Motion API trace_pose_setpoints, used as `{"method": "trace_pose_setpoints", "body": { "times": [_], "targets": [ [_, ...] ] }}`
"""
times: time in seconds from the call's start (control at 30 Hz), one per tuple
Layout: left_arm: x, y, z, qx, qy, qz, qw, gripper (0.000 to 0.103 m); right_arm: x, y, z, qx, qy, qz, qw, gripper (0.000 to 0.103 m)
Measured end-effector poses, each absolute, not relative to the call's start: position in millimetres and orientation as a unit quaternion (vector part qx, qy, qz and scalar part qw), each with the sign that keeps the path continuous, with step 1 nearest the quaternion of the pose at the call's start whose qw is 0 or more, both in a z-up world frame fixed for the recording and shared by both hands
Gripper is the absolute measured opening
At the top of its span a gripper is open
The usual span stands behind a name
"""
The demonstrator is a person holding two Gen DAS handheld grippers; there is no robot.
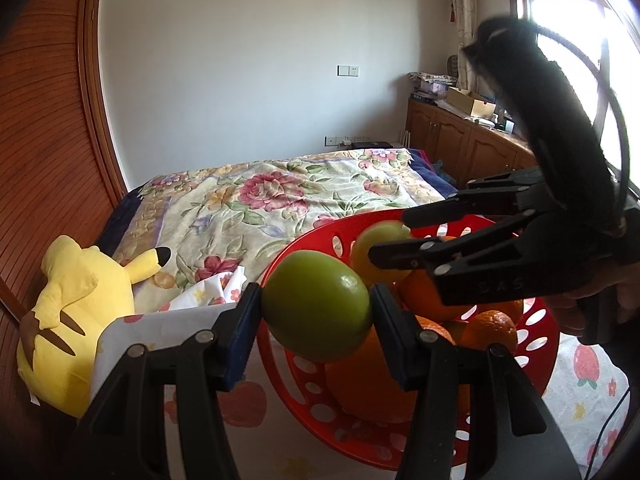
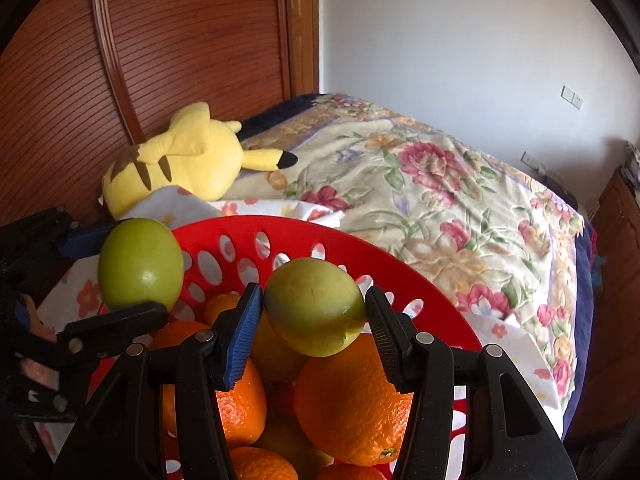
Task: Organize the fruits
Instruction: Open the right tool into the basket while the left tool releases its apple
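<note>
left fruit: my left tool [image 1: 316, 306] is clamped on a green apple [image 1: 316, 306], pads pressing both sides, so it's up in the air at the near-left rim of the basket, not resting in it.
right fruit: my right tool [image 2: 314, 306] is gripping a second green fruit [image 2: 314, 306], a bit more yellowish with a few scuffs. It hangs over the pile inside the basket; can't tell if its underside touches the orange below.
basket: red plastic basket [image 2: 304, 236] with oval holes, sitting on the bed, loaded with oranges [image 2: 352, 396]. One big orange is right under the right tool, smaller ones to the left and nearer.
tools vs each other: from the left wrist view the right tool comes in from the right over the basket, and its fruit sits just beyond my apple. Close together but apart.
under the basket: a white sheet with fruit and flower prints [image 1: 584, 364].
further out: floral blanket [image 2: 420, 208] covers the far part of the bed.
plush: yellow plush toy [image 2: 188, 160] lies on its side at the far left, against the wooden headboard [image 2: 192, 40].
room: white wall behind, wooden cabinets [image 1: 460, 140] and a bright window far right.
</note>
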State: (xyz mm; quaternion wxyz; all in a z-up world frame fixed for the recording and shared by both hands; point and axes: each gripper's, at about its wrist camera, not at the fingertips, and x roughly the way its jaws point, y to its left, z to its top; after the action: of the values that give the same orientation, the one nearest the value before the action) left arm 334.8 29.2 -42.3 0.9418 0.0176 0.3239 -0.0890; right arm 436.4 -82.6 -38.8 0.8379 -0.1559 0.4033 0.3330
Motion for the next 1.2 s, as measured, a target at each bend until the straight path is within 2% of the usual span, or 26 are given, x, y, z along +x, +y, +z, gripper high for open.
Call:
{"method": "trace_pose_setpoints", "body": {
  "times": [0.57, 1.03, 1.2],
  "targets": [
    [361.6, 12.4, -40.6, 0.034, 0.338, -0.083, 0.937, 0.055, 396.2, -123.4, -20.0, -0.104, 0.355, 0.342, 0.864, 0.054],
    [375.6, 9.9, -48.0, 0.032, 0.356, -0.072, 0.931, 0.055, 383.9, -141.9, -25.7, -0.086, 0.350, 0.341, 0.868, 0.054],
    [370.2, 6.7, -41.1, 0.041, 0.340, -0.078, 0.936, 0.055, 379.5, -141.8, -27.5, -0.086, 0.349, 0.342, 0.868, 0.054]
  ]
}}
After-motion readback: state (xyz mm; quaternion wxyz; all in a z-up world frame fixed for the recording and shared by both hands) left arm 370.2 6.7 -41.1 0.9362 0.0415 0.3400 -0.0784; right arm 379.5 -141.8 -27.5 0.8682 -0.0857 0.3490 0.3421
